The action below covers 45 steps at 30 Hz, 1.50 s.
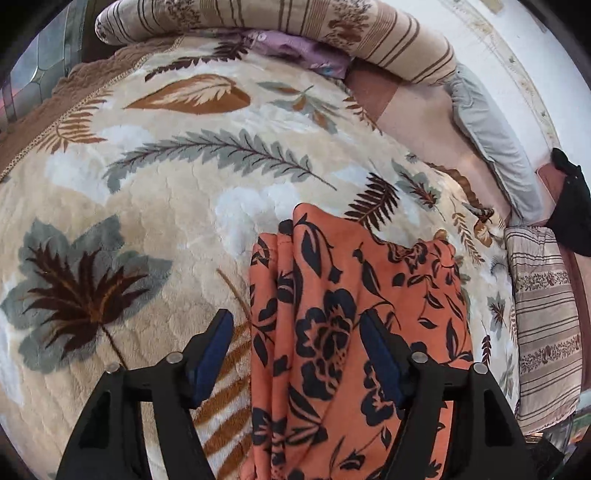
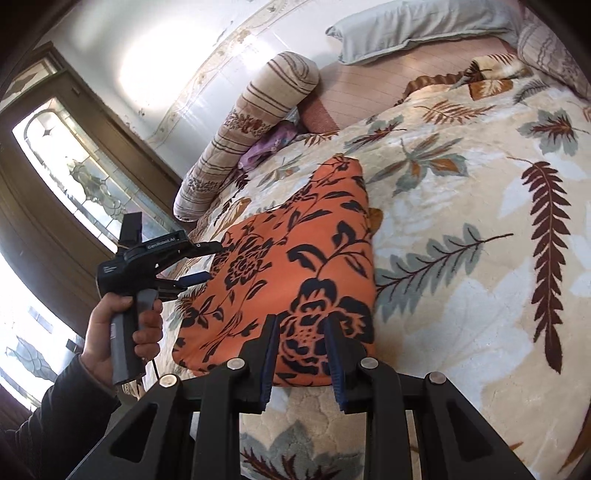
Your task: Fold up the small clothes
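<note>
An orange garment with a black flower print (image 1: 343, 332) lies folded flat on the leaf-patterned blanket (image 1: 147, 192); it also shows in the right wrist view (image 2: 291, 266). My left gripper (image 1: 297, 325) is open, its blue pads either side of the garment's near left edge, a little above it. In the right wrist view the left gripper (image 2: 212, 262) is seen open at the garment's far edge. My right gripper (image 2: 301, 330) is open over the garment's near edge, holding nothing.
A striped bolster (image 1: 277, 26) and a purple cloth (image 1: 295, 51) lie at the head of the bed. A grey pillow (image 1: 491, 136) and a striped folded quilt (image 1: 543, 317) lie by the wall. A glass-panelled door (image 2: 77, 166) stands beyond the bed.
</note>
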Each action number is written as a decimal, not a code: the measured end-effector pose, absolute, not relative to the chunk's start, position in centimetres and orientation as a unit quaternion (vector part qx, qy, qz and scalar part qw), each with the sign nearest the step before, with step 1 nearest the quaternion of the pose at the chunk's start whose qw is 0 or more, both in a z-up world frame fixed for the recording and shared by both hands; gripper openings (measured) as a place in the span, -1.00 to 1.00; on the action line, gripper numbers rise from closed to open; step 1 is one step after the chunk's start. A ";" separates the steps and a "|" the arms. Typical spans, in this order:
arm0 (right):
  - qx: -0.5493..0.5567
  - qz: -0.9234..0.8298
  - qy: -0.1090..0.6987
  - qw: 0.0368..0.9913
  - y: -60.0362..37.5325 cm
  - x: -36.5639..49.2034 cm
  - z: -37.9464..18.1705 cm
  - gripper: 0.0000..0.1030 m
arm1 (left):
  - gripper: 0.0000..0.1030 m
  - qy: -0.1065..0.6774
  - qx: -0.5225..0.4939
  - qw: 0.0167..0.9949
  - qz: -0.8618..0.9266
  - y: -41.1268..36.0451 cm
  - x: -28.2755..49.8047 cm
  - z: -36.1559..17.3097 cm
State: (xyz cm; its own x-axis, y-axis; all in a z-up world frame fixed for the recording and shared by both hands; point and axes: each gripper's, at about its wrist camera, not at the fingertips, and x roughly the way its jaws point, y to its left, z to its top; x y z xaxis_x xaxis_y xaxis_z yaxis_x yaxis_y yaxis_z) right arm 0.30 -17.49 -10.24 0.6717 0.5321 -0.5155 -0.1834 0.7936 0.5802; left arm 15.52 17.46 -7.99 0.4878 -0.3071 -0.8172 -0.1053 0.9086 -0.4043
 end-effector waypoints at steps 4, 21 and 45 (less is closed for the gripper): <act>0.252 0.200 0.356 0.877 -17.6 0.7 -10.7 -0.45 | -0.16 0.512 -0.205 0.832 -0.061 17.5 15.9 -8.7; 0.242 0.191 0.364 0.879 -17.0 1.1 -11.1 -0.45 | -0.31 0.498 -0.205 0.838 -0.092 17.0 16.6 -8.0; 0.271 0.221 0.356 0.867 -16.9 1.9 -9.3 -0.45 | -0.64 0.479 -0.175 0.860 -0.030 17.3 13.8 -7.9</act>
